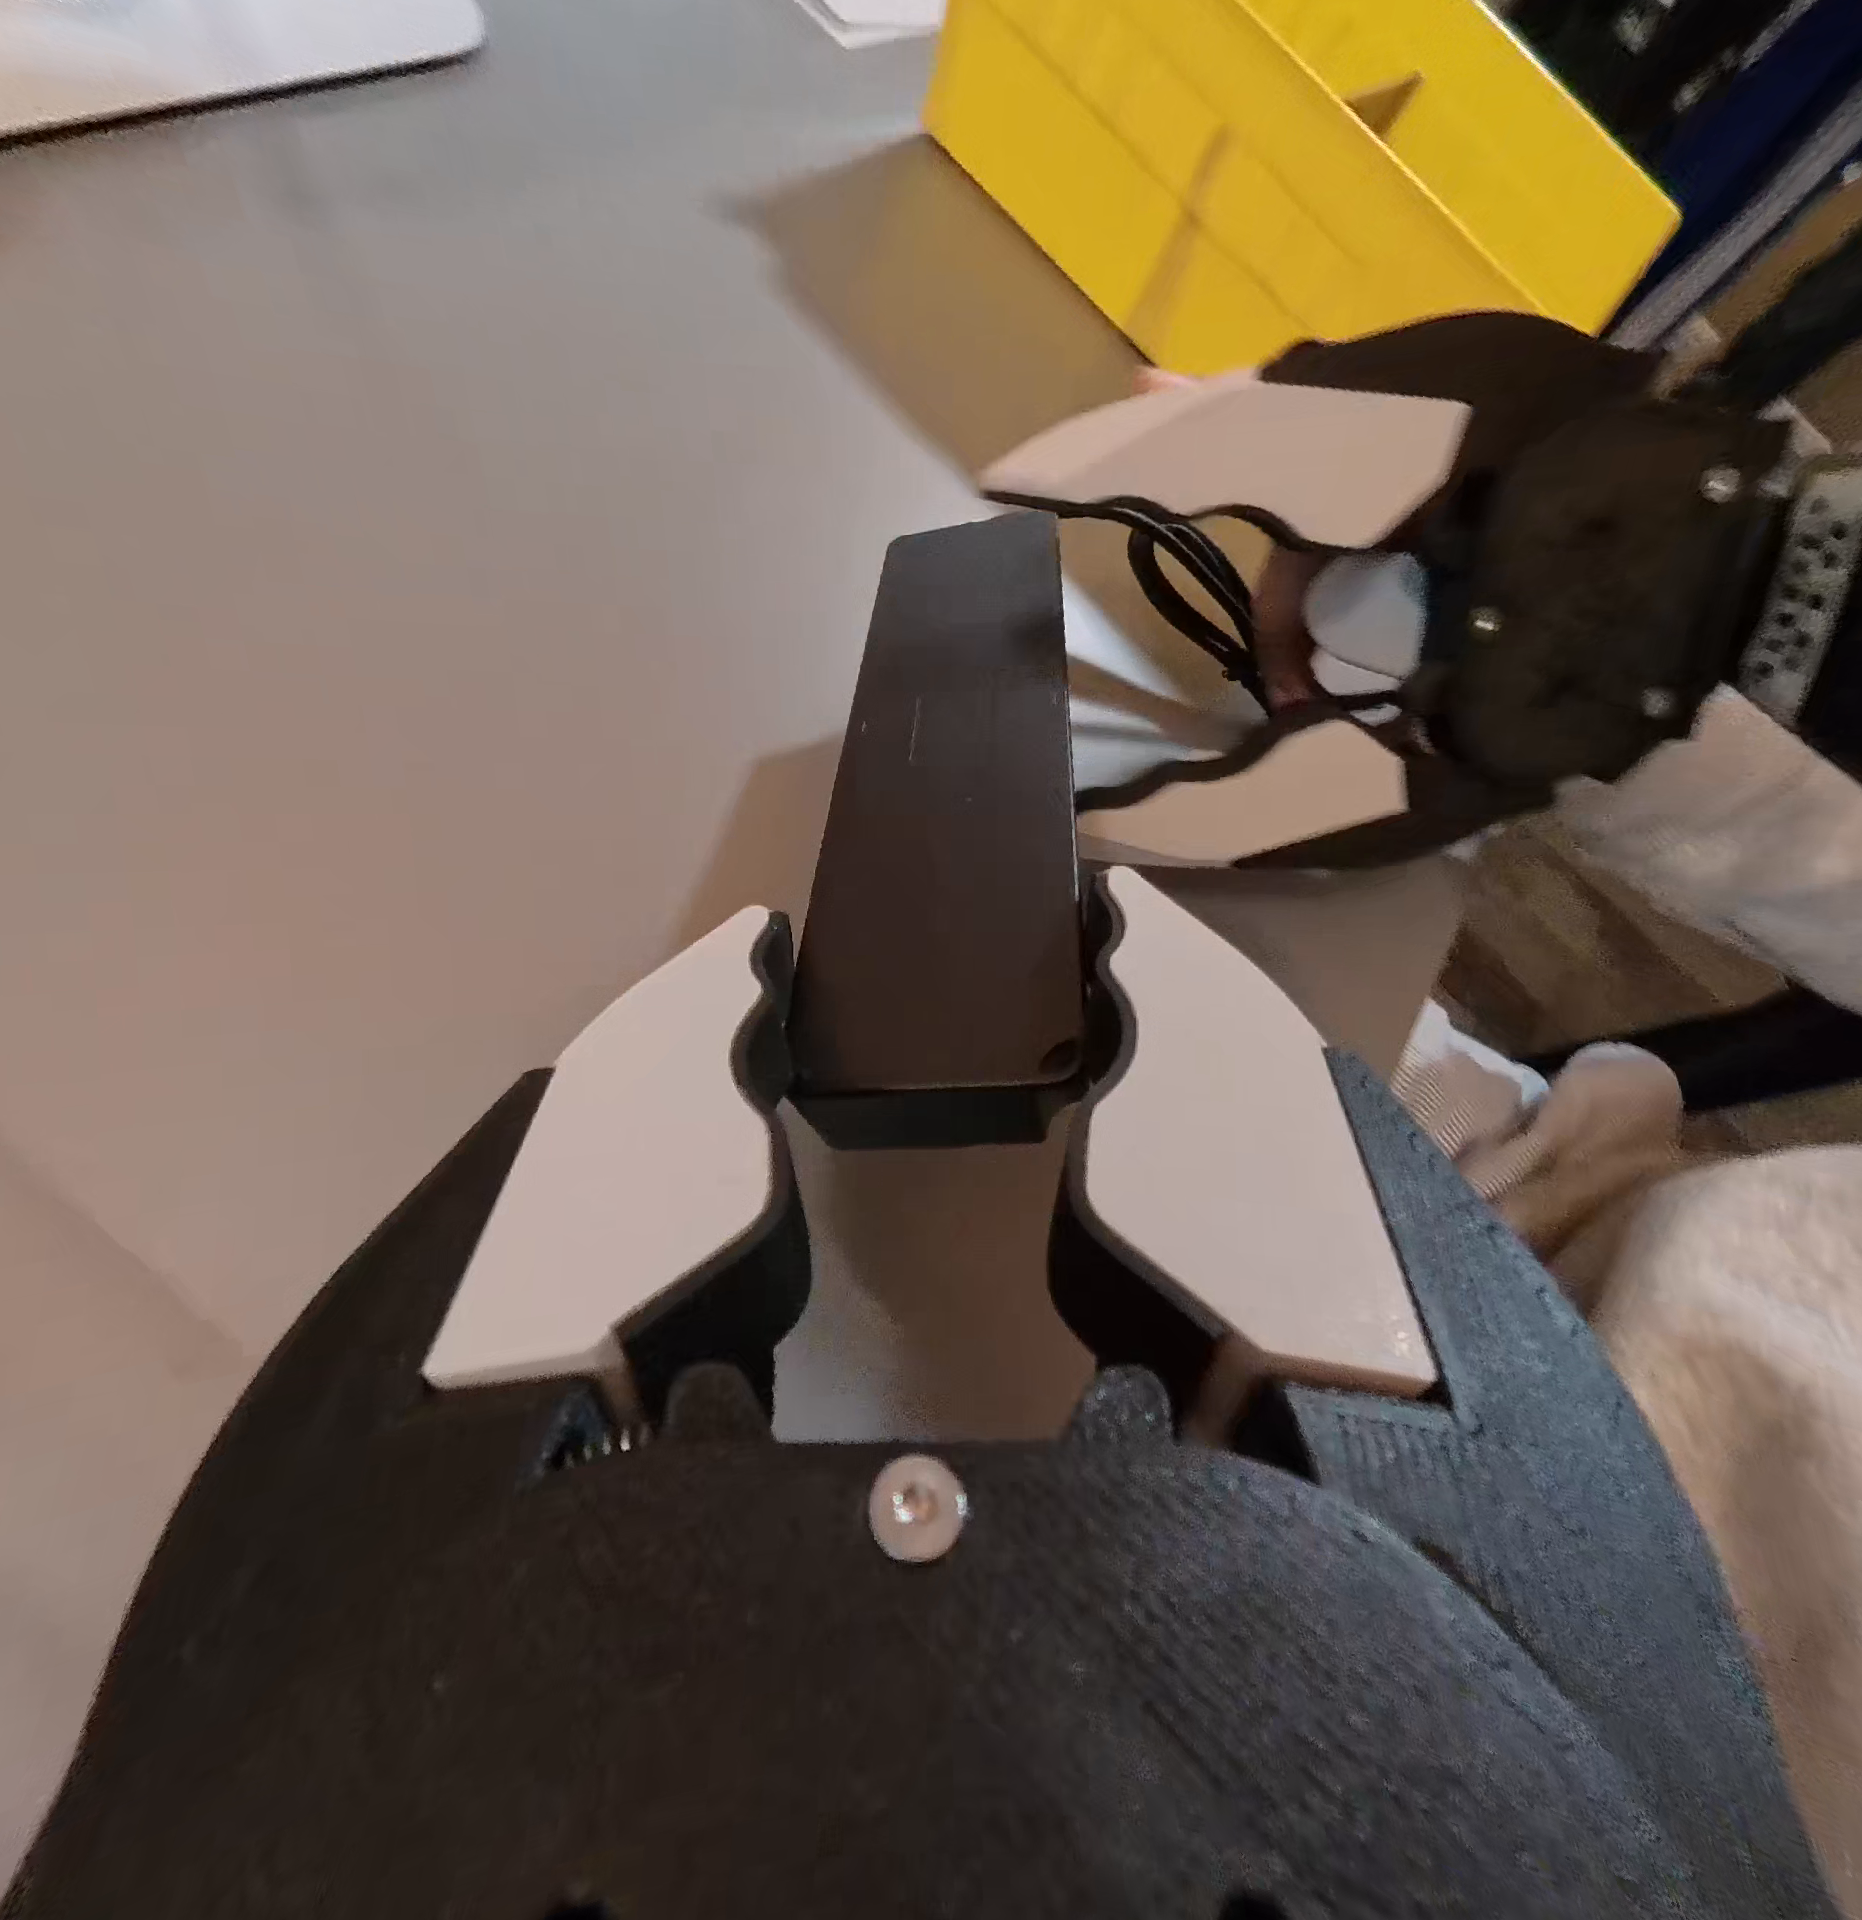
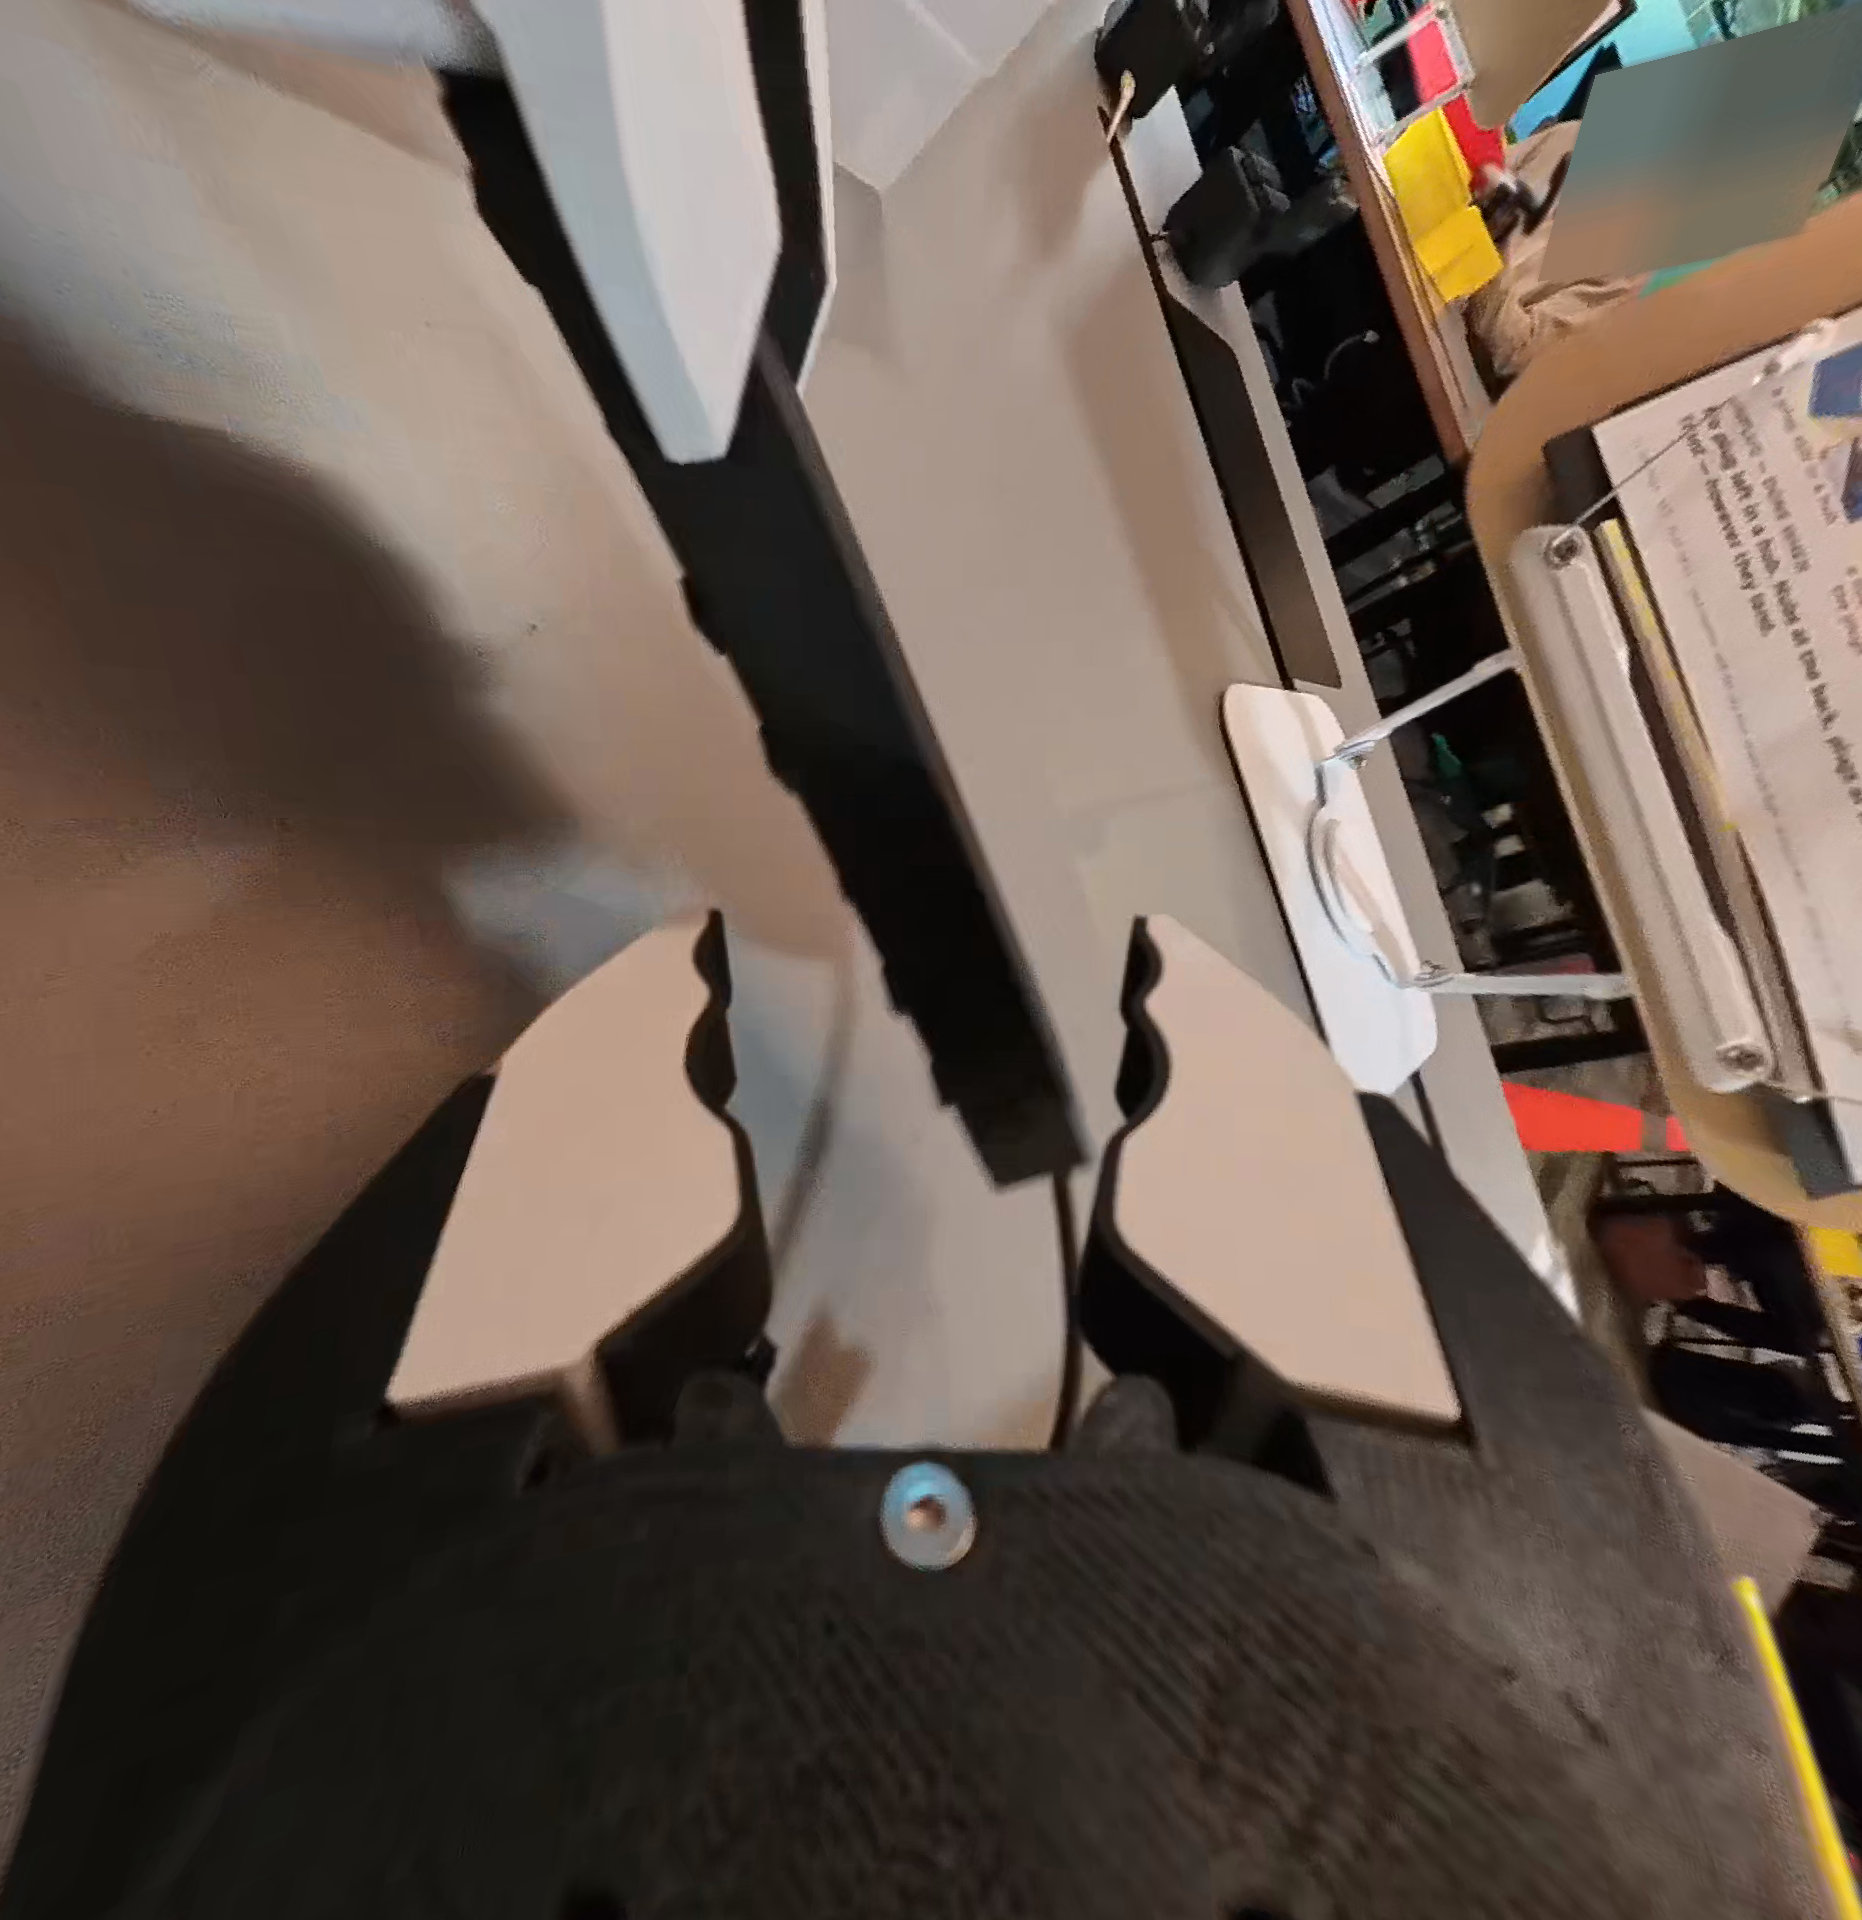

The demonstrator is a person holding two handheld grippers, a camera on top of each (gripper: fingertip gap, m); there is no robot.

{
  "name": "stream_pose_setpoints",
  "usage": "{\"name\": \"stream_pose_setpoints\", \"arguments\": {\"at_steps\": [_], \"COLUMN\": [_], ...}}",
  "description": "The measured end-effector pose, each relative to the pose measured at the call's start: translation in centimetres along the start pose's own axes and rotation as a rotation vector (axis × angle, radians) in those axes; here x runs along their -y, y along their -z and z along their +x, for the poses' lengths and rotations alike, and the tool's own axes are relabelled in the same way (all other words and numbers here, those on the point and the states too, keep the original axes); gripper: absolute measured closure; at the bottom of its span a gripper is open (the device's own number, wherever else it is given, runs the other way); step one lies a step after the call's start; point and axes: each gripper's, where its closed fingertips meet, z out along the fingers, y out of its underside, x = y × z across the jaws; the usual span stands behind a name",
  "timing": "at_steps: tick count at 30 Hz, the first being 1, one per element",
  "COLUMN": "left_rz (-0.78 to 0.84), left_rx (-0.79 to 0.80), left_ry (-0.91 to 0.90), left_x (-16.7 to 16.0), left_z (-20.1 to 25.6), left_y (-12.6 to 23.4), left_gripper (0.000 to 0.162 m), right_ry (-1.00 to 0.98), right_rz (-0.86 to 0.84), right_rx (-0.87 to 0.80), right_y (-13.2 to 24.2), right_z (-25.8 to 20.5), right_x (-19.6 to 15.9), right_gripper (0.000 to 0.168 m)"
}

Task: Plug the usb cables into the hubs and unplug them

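My left gripper (image 1: pixel 937 914) is shut on one end of a long black USB hub (image 1: pixel 958 769) and holds it above the table, pointing away. My right gripper (image 1: pixel 1114 655) faces the hub's far end from the right, with its jaws open. Loops of black cable (image 1: pixel 1187 592) hang between its fingers. In the right wrist view the hub (image 2: pixel 885 831) reaches down between the open fingers of the right gripper (image 2: pixel 927 928), and a thin black cable (image 2: pixel 1067 1299) runs from the hub's end toward the palm. The left gripper's white finger (image 2: pixel 678 208) shows at the top.
A yellow box (image 1: pixel 1270 177) stands at the back of the beige table (image 1: pixel 387 520). A white stand base (image 2: pixel 1322 883) holds a printed sheet on a board (image 2: pixel 1737 727) at the table edge. A person's cream sleeve (image 1: pixel 1685 1403) is at the right. Shelves with clutter lie beyond. My right fingertips sit around 8 centimetres from my left ones.
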Motion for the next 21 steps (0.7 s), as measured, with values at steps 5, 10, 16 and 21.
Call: {"name": "stream_pose_setpoints", "arguments": {"at_steps": [5,10,16,21], "left_rz": [0.009,0.459,0.518,0.480], "left_rx": [-0.069,-0.114,-0.245,-0.359], "left_ry": [-0.057,-0.009,0.055,0.056], "left_x": [0.4,5.6,3.6,1.7], "left_z": [3.1,3.7,4.8,8.2], "left_y": [0.5,4.6,4.0,0.5], "left_gripper": [0.103,0.068,0.068,0.064], "right_ry": [0.123,-0.199,-0.979,-1.092], "right_rz": [0.000,0.132,0.554,0.675], "right_rx": [0.002,0.098,0.655,0.899], "right_y": [0.2,1.5,5.5,6.8], "right_z": [-1.1,0.0,2.0,-0.1], "right_x": [0.9,3.6,9.2,12.6], "right_gripper": [0.139,0.142,0.142,0.141]}}
